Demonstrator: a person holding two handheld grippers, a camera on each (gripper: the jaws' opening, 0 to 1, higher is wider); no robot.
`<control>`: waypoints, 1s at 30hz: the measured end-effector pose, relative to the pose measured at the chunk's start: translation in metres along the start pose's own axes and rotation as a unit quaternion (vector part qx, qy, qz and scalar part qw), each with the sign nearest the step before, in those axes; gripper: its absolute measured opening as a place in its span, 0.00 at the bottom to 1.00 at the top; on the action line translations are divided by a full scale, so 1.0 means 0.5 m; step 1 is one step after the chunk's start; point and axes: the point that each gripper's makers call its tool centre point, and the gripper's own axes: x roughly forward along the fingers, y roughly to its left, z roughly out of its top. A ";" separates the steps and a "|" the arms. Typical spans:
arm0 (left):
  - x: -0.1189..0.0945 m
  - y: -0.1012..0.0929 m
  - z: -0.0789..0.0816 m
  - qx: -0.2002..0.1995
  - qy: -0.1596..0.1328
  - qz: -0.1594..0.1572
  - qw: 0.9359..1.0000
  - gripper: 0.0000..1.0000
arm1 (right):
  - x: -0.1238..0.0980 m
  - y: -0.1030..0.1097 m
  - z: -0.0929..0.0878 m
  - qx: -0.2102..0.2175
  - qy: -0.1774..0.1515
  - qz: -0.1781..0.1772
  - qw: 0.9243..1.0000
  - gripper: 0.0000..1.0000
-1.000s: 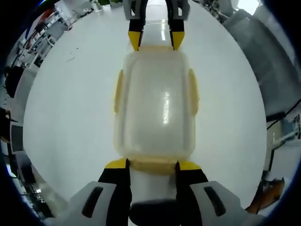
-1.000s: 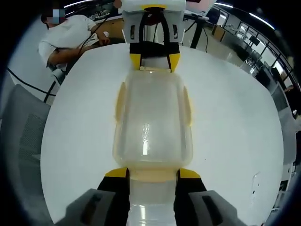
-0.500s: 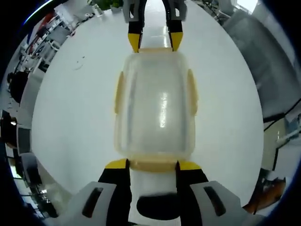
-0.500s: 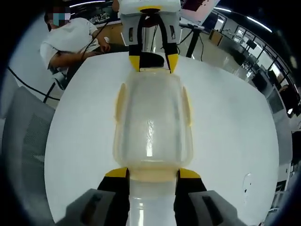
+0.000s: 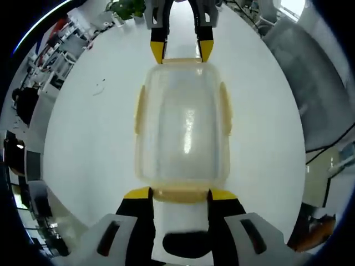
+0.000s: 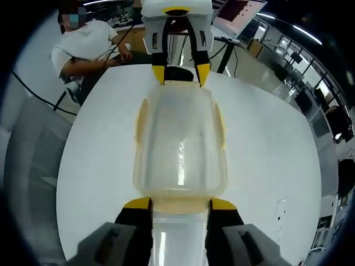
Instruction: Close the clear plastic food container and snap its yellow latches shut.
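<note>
container [image 5: 183, 124] clear, lid on | side latches [image 5: 140, 108] pale yellow, flat

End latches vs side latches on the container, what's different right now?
Each end latch sits between a hand-held gripper's yellow-tipped jaws; the side latches have nothing near them. End latches run along the container's short edges, side latches along its long edges. All are pale yellow, on the same clear, lidded container.

Bright, even overhead light; soft glare streak on the clear plastic food container's lid [image 5: 187, 133] [image 6: 180, 158]. Strong fisheye bending from 9 to 3 o'clock, edges dim and blurred.
</note>
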 end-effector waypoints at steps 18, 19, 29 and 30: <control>0.002 0.003 0.101 0.013 -0.013 0.009 1.000 0.34 | -0.060 -0.001 -0.083 0.007 0.011 -0.008 1.000 0.34; 0.003 0.003 0.105 0.013 -0.014 0.009 1.000 0.34 | -0.061 0.000 -0.087 0.007 0.011 -0.007 1.000 0.34; 0.012 0.004 0.142 0.010 -0.018 0.010 1.000 0.34 | -0.081 -0.001 -0.121 0.007 0.015 -0.007 1.000 0.34; 0.013 0.004 0.148 0.010 -0.018 0.009 1.000 0.34 | -0.083 -0.001 -0.124 0.006 0.015 -0.008 1.000 0.34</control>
